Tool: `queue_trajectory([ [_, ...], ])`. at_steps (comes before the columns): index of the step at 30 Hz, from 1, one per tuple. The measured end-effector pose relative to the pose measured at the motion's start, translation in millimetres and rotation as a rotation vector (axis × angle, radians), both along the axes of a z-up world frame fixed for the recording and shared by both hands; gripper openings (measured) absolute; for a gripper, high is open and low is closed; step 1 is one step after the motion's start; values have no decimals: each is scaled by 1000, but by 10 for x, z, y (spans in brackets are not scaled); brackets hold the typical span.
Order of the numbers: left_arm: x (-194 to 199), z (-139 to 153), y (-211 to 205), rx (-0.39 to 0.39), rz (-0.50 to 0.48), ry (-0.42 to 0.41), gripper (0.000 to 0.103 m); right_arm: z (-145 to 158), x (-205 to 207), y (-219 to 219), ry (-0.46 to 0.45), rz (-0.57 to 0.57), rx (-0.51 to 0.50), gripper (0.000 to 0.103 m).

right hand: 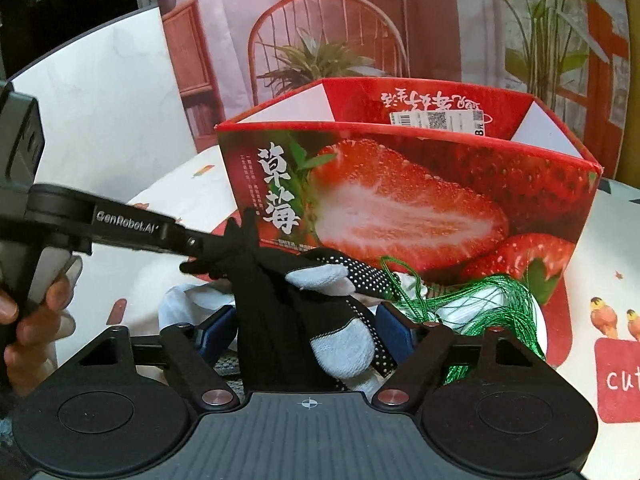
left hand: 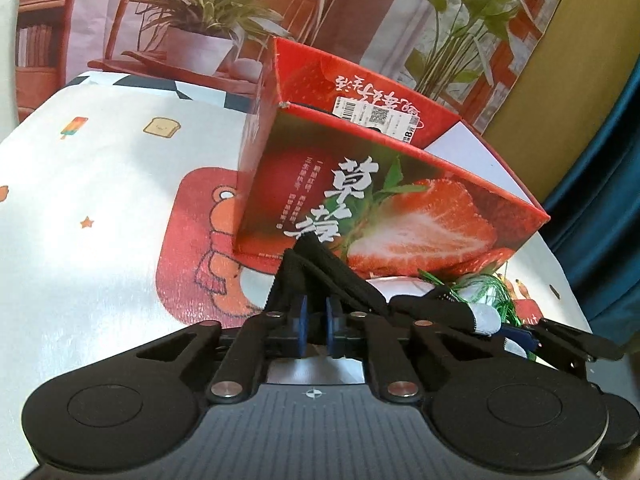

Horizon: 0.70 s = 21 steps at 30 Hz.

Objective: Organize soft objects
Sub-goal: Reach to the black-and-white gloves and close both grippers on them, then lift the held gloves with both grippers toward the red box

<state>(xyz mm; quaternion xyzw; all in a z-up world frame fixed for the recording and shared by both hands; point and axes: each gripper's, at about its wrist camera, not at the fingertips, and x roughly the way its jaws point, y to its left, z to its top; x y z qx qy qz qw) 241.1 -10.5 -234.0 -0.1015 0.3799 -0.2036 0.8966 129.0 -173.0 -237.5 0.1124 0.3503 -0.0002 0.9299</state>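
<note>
A black glove with grey patches and white dots [right hand: 320, 312] hangs between both grippers in front of a red strawberry box [right hand: 400, 200]. My left gripper [left hand: 316, 326] is shut on the glove's black cuff end [left hand: 320, 276]; it shows in the right wrist view [right hand: 224, 252] coming in from the left. My right gripper [right hand: 308, 334] has its blue pads wide apart, with the glove lying between them. The open-topped box also shows in the left wrist view [left hand: 380, 200]. Green netting [right hand: 492, 308] and a white soft item [right hand: 188, 304] lie under the glove.
The table has a white cloth with cartoon prints [left hand: 100, 200]. A printed backdrop with chair and plants [right hand: 320, 40] stands behind the box. A hand [right hand: 28, 320] holds the left gripper's handle at the far left.
</note>
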Motion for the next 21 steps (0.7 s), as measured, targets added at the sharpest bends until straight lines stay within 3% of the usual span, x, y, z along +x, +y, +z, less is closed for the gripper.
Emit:
queue_trajectory([
  [12, -184, 51, -45, 28, -18, -20, 6, 8, -19, -96, -2, -38, 21, 51],
  [21, -178, 43, -21, 31, -7, -8, 6, 12, -33, -102, -6, -40, 32, 47],
])
